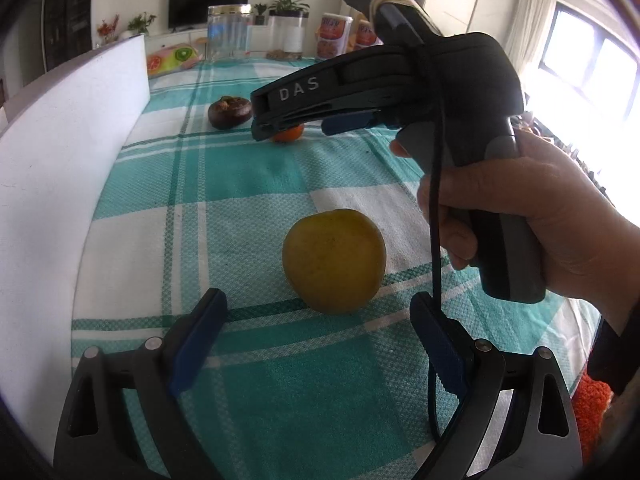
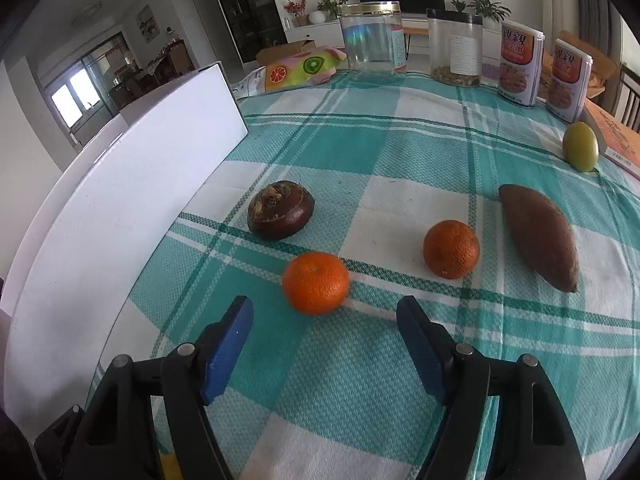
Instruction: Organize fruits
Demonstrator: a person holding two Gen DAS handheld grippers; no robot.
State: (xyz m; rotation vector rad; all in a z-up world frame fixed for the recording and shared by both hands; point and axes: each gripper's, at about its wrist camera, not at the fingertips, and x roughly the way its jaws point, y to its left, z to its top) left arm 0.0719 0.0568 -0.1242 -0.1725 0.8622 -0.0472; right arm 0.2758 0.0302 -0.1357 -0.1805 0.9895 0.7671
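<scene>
In the left wrist view a yellow fruit (image 1: 334, 260) lies on the checked cloth just ahead of my open, empty left gripper (image 1: 320, 312). Beyond it my right gripper (image 1: 288, 126), held in a hand, hovers over an orange (image 1: 289, 134) near a dark brown round fruit (image 1: 230, 112). In the right wrist view my right gripper (image 2: 324, 316) is open and empty, with an orange (image 2: 316, 282) just ahead between its fingertips. A second orange (image 2: 451, 249), the dark brown fruit (image 2: 280, 210), a brown oblong tuber (image 2: 538, 236) and a green fruit (image 2: 580, 146) lie farther off.
A white board (image 2: 120, 208) stands along the left side of the table (image 2: 400, 152). At the far edge stand two clear jars (image 2: 372, 40), two printed cans (image 2: 520, 68), a colourful bag (image 2: 300, 68) and a book (image 2: 616, 136).
</scene>
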